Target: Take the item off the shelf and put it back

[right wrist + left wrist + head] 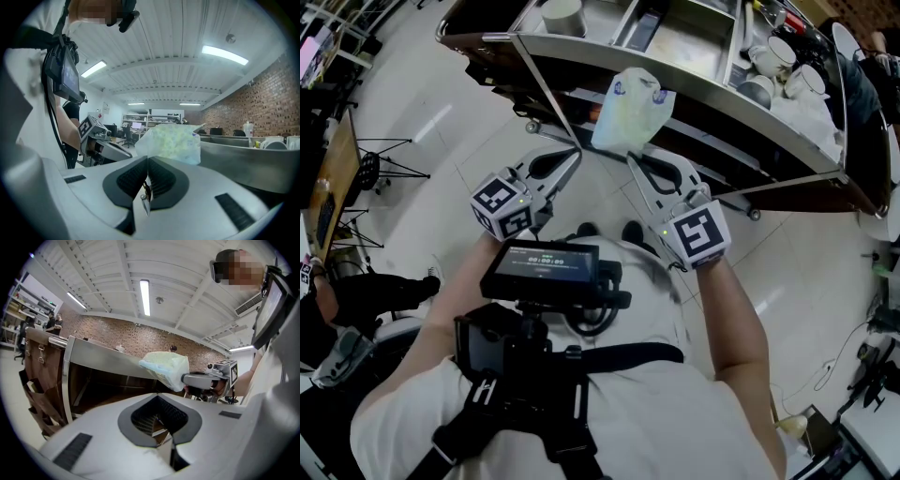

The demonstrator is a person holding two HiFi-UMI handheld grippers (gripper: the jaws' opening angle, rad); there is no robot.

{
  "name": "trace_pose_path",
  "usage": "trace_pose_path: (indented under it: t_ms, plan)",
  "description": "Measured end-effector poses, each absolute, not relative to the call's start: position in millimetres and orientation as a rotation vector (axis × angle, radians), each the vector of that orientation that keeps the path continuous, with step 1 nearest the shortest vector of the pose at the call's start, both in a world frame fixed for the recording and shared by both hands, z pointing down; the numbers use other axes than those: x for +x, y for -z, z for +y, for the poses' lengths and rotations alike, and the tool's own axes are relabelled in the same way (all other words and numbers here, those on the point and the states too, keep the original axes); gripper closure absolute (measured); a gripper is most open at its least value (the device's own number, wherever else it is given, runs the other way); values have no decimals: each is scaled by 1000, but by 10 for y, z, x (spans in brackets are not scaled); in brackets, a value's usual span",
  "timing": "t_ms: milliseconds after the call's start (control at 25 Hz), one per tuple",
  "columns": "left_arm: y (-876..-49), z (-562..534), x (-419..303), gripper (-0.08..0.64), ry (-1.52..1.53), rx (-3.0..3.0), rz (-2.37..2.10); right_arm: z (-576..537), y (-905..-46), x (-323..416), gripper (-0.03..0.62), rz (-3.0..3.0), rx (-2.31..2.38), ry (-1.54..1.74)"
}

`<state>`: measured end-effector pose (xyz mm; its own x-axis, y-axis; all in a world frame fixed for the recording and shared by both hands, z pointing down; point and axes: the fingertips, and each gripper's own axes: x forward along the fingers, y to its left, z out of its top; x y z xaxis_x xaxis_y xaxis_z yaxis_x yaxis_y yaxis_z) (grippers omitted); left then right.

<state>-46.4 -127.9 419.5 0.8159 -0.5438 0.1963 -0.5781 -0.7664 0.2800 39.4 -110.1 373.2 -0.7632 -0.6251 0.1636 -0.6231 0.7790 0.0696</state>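
Observation:
A pale, crinkled plastic bag hangs in the air in front of the steel shelf. My right gripper is shut on the bag's lower edge, and the bag rises past its fingertips. In the right gripper view the pads meet in a line at my right gripper, and the bag stands just beyond it. My left gripper is beside it to the left, clear of the bag. In the left gripper view the jaws of my left gripper stand apart with nothing between them, and the bag shows ahead.
The shelf unit holds white bowls at its right end and a round container further back. A lower shelf level lies under the top edge. Desks and a tripod stand are on the left of the tiled floor.

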Motion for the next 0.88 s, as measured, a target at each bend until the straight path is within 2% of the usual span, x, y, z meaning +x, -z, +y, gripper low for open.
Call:
trace_pose_path:
  t_ms: [880]
  plan:
    - [-4119,-1300,-467,551,-93,2694,-857,-1112,-3703,414,581,-2799,991,36]
